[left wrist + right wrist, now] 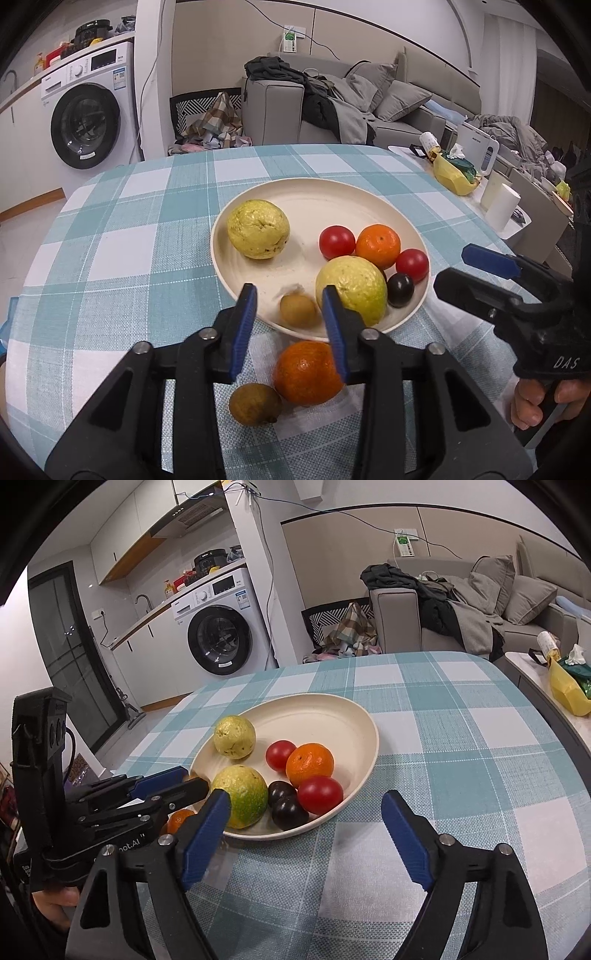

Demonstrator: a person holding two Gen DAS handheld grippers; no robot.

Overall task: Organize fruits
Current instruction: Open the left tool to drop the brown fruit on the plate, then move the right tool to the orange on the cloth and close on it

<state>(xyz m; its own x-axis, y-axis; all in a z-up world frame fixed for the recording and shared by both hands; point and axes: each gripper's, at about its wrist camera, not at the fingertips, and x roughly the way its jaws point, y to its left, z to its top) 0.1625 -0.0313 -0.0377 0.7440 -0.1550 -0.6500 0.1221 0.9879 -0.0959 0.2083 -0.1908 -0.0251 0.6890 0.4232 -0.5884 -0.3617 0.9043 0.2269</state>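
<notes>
A cream plate [325,195] [325,712] on the checked tablecloth holds two yellow-green guavas [258,229] [351,288], two red tomatoes [337,242], an orange [378,246], dark plums [400,290] and a small brown fruit [298,310]. An orange [308,373] and a brown fruit [255,404] lie on the cloth in front of the plate. My left gripper [290,306] is open above the plate's near rim, empty. My right gripper [306,812] is open and empty, right of the plate; it also shows in the left wrist view [469,269].
The table's far edge curves toward a washing machine [88,118] and a grey sofa [369,99]. A side table at the right carries a yellow bag [452,175] and white cups [502,206].
</notes>
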